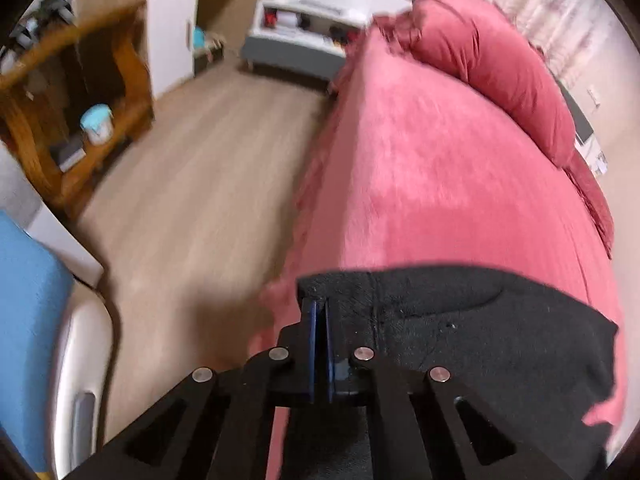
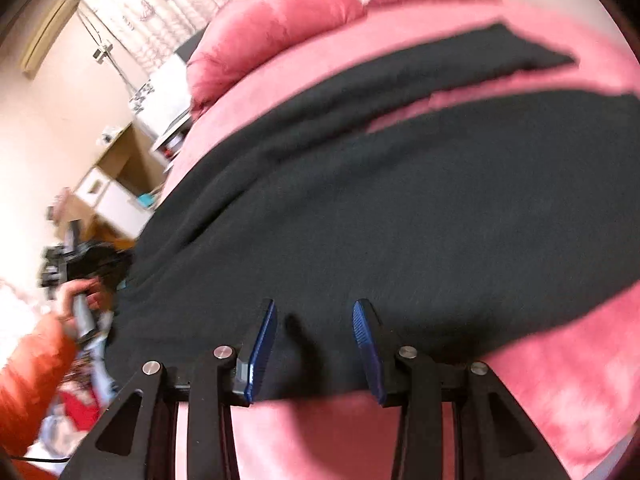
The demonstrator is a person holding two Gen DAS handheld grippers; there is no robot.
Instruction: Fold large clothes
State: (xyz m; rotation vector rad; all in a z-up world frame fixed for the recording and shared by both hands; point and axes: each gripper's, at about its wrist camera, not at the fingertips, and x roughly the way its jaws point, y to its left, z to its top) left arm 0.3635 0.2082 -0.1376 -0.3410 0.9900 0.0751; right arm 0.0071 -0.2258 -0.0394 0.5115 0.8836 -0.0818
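A large black garment (image 2: pixel 360 208) lies spread on a bed with a pink cover (image 2: pixel 560 380). In the left wrist view the garment (image 1: pixel 480 320) drapes over the bed's near left edge. My left gripper (image 1: pixel 320 308) is shut on a corner of the garment, its blue pads pressed together on the cloth. My right gripper (image 2: pixel 314 312) is open, its blue pads apart just above the garment's near edge, holding nothing. The person's hand with the left gripper (image 2: pixel 76 304) shows at the left of the right wrist view.
Red pillows (image 1: pixel 500 60) lie at the head of the bed. Wood floor (image 1: pixel 192 184) runs along the bed's left side. A wooden shelf unit (image 1: pixel 80 112) and a white cabinet (image 1: pixel 172 32) stand beyond it. A blue-and-white object (image 1: pixel 36 320) is near left.
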